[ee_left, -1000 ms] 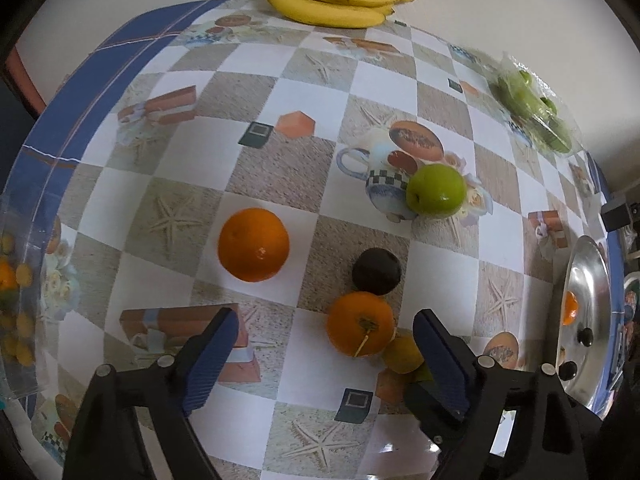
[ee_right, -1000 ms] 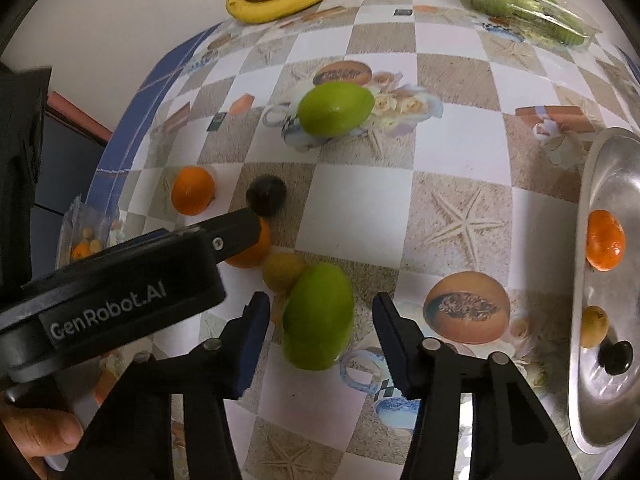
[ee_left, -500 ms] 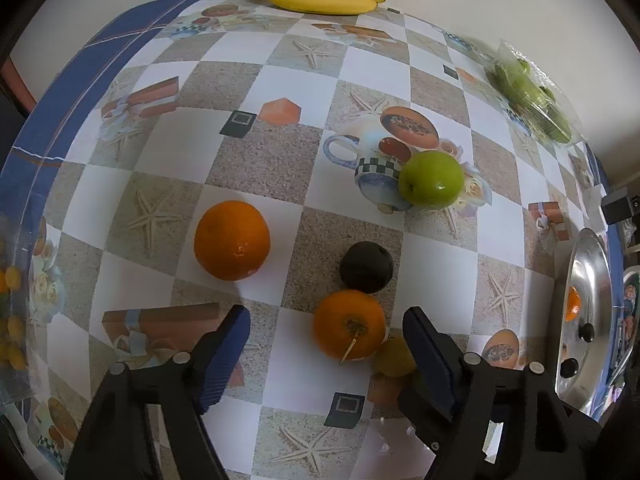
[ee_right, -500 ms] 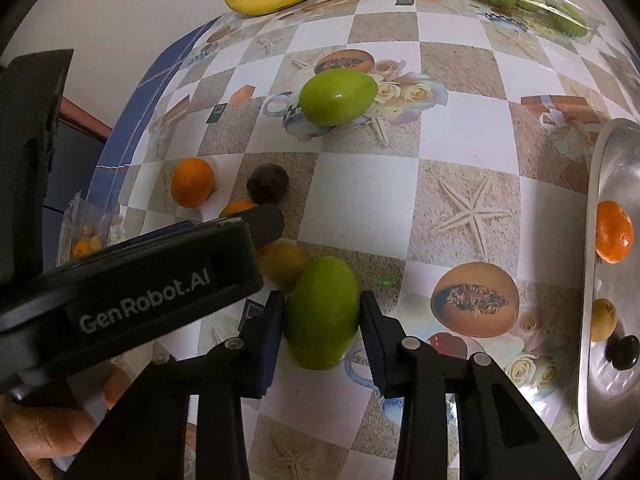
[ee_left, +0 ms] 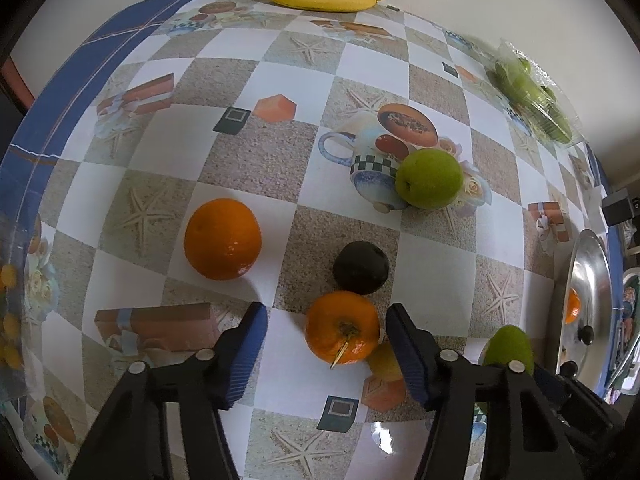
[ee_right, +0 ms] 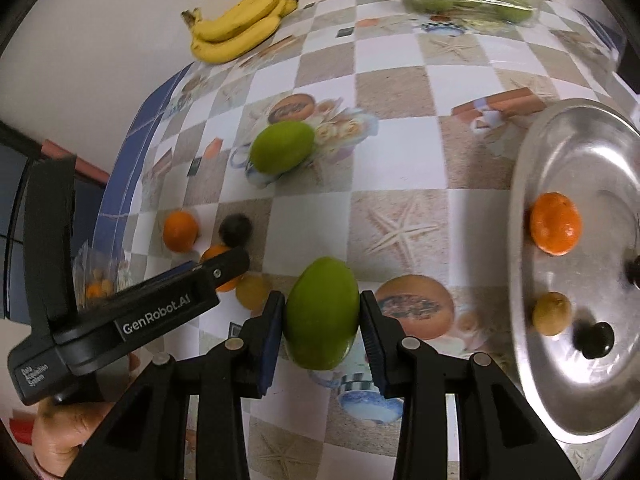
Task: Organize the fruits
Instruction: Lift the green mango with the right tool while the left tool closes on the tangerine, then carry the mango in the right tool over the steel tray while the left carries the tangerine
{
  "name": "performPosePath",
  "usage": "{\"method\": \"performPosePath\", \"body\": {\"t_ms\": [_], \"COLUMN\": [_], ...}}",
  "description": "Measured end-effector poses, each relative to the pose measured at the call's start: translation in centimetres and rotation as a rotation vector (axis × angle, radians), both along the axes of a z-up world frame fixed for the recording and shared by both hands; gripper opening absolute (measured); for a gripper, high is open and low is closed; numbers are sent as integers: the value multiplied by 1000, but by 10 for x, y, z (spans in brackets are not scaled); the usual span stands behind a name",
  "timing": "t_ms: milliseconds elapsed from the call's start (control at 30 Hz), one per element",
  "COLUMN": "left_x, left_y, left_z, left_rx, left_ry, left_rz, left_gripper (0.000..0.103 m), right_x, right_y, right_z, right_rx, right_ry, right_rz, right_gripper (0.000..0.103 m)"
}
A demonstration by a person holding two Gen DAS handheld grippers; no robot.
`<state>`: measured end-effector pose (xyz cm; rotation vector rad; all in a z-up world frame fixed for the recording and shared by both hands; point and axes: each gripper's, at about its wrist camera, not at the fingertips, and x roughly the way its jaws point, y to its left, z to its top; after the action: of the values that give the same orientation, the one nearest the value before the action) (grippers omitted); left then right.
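A steel tray sits at the table's right edge. The right gripper has its jaws clamped on a green mango — raised near the middle of the checkered tablecloth. The left gripper is spread wide around an orange, touching neither side.

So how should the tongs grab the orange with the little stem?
Grip the round stemmed orange across its widest middle, coming straight from the front, where the open left tongs already straddle it. A dark round fruit touches its far side.
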<state>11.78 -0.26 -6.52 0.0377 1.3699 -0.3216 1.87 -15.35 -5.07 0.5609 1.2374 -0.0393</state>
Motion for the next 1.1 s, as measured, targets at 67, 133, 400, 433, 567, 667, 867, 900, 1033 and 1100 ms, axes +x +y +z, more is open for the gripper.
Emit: {"method": "performPosePath", "body": {"t_ms": [67, 133, 400, 433, 567, 667, 867, 900, 1033, 1100], "left_x": [0, -1, -3, -3, -5, -7, -11, -12, -15, -16], "left_y": [-1, -1, -4, -4, -1, 1, 2, 2, 0, -3], "left_z": [0, 1, 7, 7, 11, 19, 34, 36, 46, 51], "left_rx": [-1, -3, -1, 1, 0, 0, 11, 13, 18, 18], "left_ry": [-1, -4, -24, -26, -37, -60, -110, -117, -150, -165], "left_rz": [1, 5, -1, 1, 2, 2, 1, 1, -3, -5], "left_gripper": [56, 54, 40, 40, 40, 40, 40, 40, 40, 40], "right_x": [0, -1, -1, -2, -2, -3, -6, -7, -12, -15], "right_y": [-3, -8, -15, -15, -17, -18, -26, -28, -37, -43], "right_z": [0, 1, 5, 5, 5, 6, 9, 10, 14, 16], "right_rx": [1, 6, 23, 25, 33, 39, 54, 53, 33, 28], "right_ry": [1, 0, -8, -6, -8, -13, -21, -23, -26, -29], "right_rz": [-14, -25, -36, -37, -42, -47, -69, -75, -102, -120], "right_gripper": [39, 39, 39, 39, 39, 39, 39, 39, 39, 39]}}
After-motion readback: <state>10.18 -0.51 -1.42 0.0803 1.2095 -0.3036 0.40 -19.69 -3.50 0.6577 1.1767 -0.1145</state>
